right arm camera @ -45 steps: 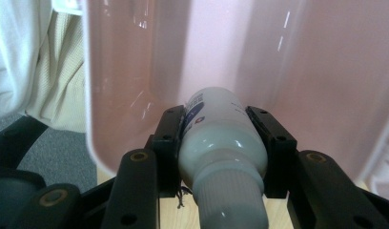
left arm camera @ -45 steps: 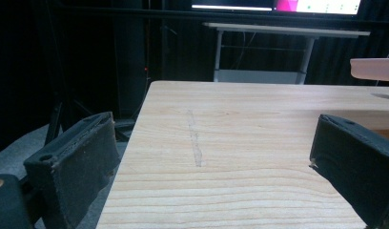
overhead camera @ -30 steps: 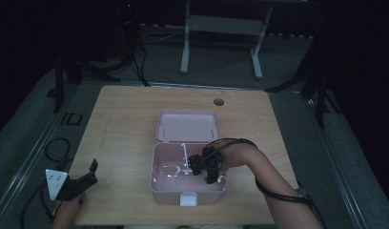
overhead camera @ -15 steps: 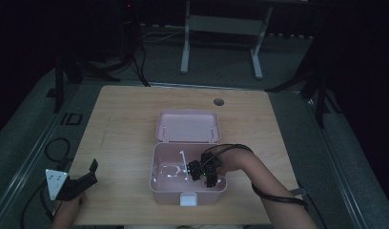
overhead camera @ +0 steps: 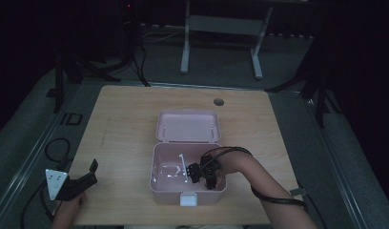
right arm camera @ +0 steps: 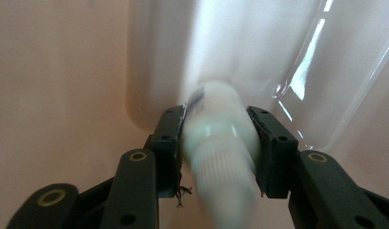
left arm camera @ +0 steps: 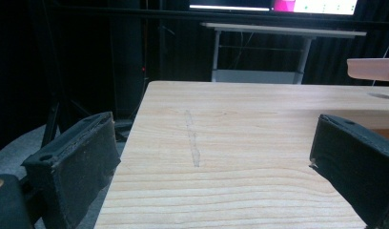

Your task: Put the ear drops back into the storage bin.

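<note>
Tube gripped inside pink box

The left gripper (overhead camera: 83,181) is held at the table's (overhead camera: 126,124) left edge, fingers spread. Inside the open box (overhead camera: 157,179), a white tube (right arm camera: 221,138) is pinched by the right gripper (right arm camera: 216,143).

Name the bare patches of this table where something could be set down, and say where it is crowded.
Free: the table left of the pink box, up to the left gripper; the far strip behind the open lid; the right side. Crowded: inside the box, where the right gripper clamps a white tube.
</note>
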Action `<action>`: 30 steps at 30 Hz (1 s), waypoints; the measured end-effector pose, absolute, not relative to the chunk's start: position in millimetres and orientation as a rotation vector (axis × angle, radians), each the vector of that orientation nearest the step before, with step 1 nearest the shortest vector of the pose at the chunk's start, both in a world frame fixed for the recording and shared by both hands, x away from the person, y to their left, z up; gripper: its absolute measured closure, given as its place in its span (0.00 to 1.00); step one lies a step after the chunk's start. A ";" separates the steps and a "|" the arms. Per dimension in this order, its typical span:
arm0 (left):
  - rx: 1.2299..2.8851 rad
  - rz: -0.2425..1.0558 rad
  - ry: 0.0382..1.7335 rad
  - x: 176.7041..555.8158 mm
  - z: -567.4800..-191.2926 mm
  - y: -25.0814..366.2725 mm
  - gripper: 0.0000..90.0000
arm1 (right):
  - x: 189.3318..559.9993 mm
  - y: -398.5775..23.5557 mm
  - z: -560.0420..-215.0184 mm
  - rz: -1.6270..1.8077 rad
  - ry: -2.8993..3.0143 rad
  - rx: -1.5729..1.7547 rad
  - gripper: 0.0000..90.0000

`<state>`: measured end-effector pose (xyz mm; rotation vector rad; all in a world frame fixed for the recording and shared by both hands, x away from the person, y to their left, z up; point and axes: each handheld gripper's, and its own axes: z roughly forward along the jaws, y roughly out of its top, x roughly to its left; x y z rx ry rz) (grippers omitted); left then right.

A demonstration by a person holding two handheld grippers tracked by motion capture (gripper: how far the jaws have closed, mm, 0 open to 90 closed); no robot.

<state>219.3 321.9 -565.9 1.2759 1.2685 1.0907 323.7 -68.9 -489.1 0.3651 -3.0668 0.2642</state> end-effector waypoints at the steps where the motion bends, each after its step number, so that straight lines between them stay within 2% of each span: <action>1: 1.277 1.093 1.268 219.3 -565.9 321.8 0.03 | 324.0 -69.0 -488.8 0.259 -3.065 0.360 0.64; 7: 1.275 1.090 1.271 219.5 -565.8 322.0 0.03 | 323.3 -69.5 -482.8 0.232 -3.065 0.359 0.63; 16: 1.274 1.090 1.273 219.8 -565.8 321.9 0.03 | 324.8 -73.9 -451.6 0.154 -3.108 0.337 0.60; 19: 1.273 1.089 1.274 219.8 -565.8 322.0 0.03 | 325.6 -74.4 -440.2 0.121 -3.131 0.322 0.54; 25: 1.274 1.090 1.274 219.9 -565.8 321.9 0.03 | 327.1 -78.3 -425.5 0.049 -3.174 0.294 0.52; 27: 1.274 1.091 1.274 219.9 -565.7 322.0 0.03 | 326.1 -82.6 -416.7 0.031 -3.183 0.270 0.46; 30: 1.272 1.089 1.275 220.0 -565.8 322.0 0.03 | 325.9 -86.2 -410.1 0.001 -3.197 0.258 0.43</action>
